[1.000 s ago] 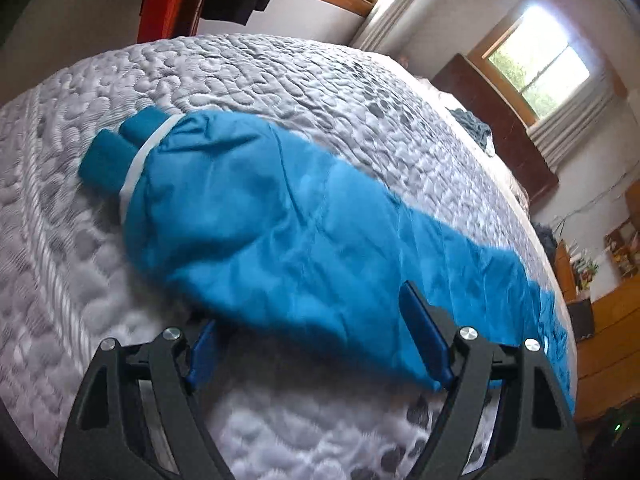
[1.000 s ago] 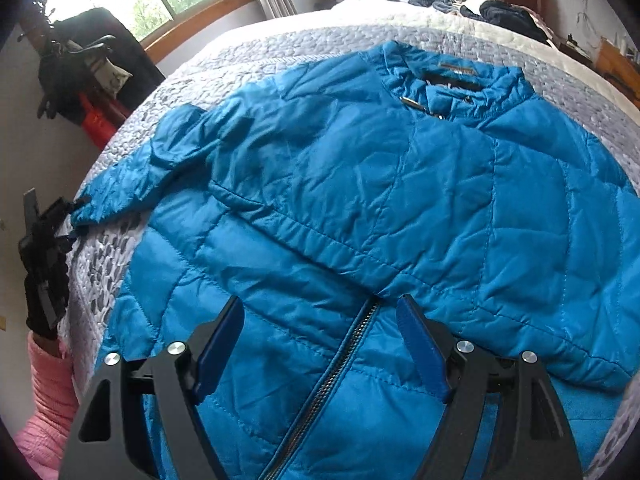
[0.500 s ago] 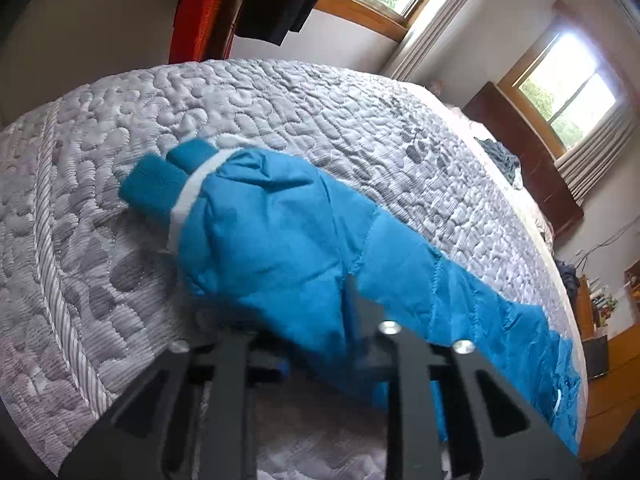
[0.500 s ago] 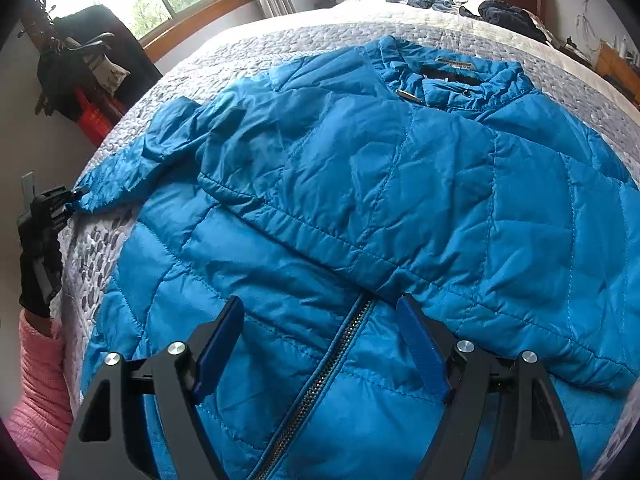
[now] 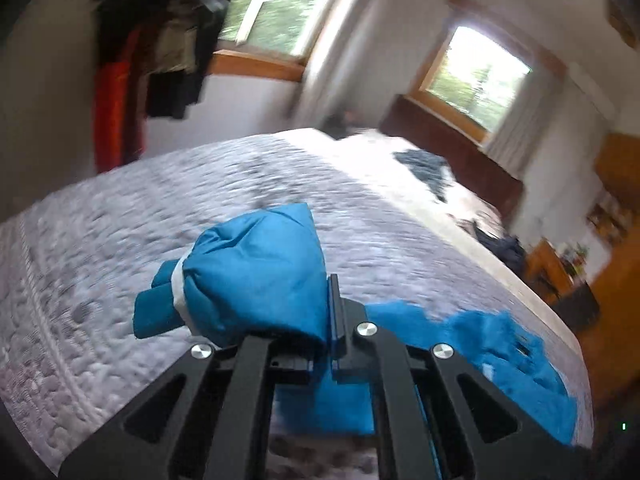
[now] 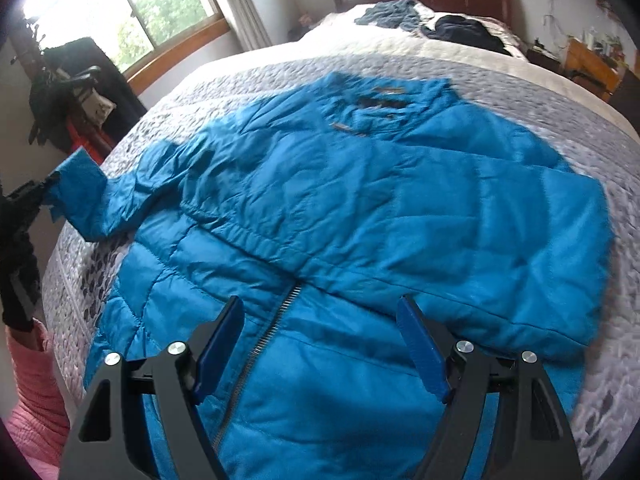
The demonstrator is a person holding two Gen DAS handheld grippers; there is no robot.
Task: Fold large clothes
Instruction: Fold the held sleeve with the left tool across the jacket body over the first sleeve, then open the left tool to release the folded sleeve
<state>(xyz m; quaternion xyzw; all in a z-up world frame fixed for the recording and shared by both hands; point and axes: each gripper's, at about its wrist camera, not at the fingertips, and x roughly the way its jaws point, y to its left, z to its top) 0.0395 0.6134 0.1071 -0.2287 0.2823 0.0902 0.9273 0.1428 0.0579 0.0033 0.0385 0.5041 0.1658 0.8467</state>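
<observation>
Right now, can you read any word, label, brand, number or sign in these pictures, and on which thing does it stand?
No text can be read.
A small label inside the collar of the blue jacket: too blurred to read.
The white band at the sleeve cuff, held in the left gripper: it shows no print.

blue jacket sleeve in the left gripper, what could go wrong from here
The left gripper pinches only a bunch of the sleeve near the cuff; the slick fabric might slip out mid-fold. The right gripper hangs open above the zipper, so nothing pins the jacket and it may drag across the quilt.
</observation>
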